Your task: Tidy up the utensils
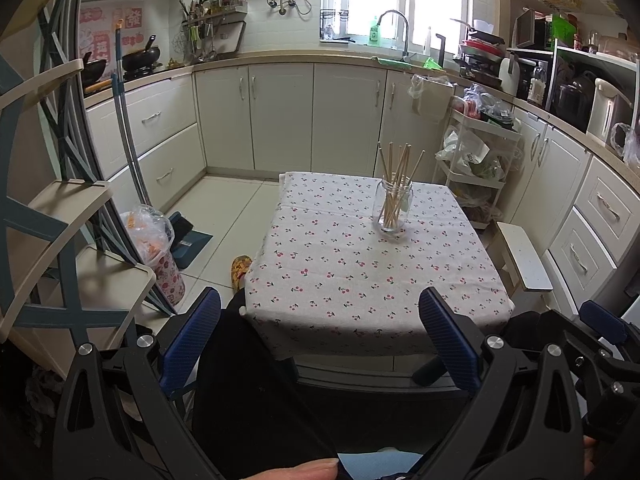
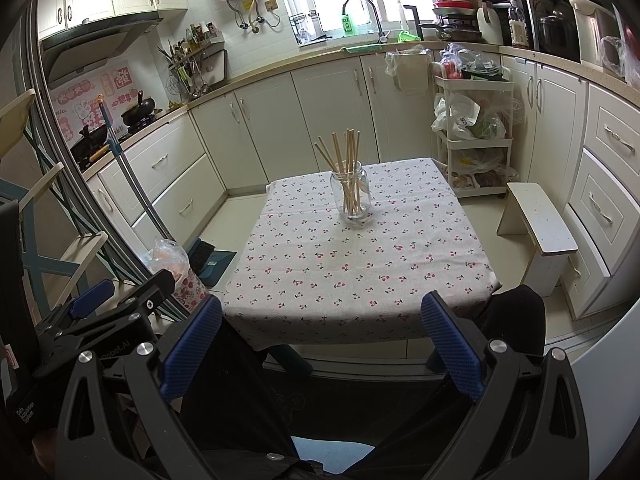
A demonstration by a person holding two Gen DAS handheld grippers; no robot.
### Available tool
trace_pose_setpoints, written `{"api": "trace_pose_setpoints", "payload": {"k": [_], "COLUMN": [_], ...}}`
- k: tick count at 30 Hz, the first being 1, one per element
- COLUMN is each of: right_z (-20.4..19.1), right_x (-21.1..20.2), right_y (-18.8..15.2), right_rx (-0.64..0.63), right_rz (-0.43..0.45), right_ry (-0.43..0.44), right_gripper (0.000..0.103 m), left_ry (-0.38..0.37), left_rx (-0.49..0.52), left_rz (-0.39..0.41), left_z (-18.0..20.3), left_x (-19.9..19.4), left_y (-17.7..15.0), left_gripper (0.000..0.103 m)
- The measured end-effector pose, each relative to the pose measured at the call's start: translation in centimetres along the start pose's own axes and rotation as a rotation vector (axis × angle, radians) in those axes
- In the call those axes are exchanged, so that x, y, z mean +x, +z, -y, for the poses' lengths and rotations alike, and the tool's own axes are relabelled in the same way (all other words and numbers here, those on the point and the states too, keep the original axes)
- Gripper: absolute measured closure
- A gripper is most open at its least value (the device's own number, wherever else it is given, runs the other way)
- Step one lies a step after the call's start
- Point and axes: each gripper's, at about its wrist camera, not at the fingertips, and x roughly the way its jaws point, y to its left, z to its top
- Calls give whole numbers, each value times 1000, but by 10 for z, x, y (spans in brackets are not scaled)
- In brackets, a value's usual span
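a small table (image 1: 320,264) with a cherry-print cloth sits in a kitchen. toward its far side stands a clear glass jar (image 1: 391,207), upright, holding a bundle of wooden chopsticks (image 1: 400,168). their long axes run nearly vertical, tops fanning outward above the rim, lower ends resting in the jar's base. the exact count is hard to make out. the left gripper (image 1: 319,338) and right gripper (image 2: 321,338) hover at the near edge, fingers spread apart, empty. dark clothing hides the table's near legs.

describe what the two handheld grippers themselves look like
Both the left gripper and right gripper have black plastic frames with triangular cut-outs and silver round bolts. Their fingers carry blue ribbed pads. White lettering marks the left gripper's body in the right wrist view.
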Motion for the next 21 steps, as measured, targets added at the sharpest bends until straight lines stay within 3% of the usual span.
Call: {"api": "trace_pose_setpoints", "payload": {"k": [6, 11, 21], "right_z": [6, 23, 52], "right_x": [13, 38, 114], "right_y": [-1, 12, 56], "right_rx": [10, 55, 98], "right_rz": [28, 19, -29], "right_ry": [-35, -49, -82], "right_gripper": [7, 7, 7], "left_ry": [-10, 35, 26], "left_rx": [-46, 10, 32], "left_rz": [-34, -38, -133], "left_z": [-3, 9, 21], "left_x": [33, 63, 145], "left_y": [5, 16, 38], "left_gripper": [8, 8, 8]}}
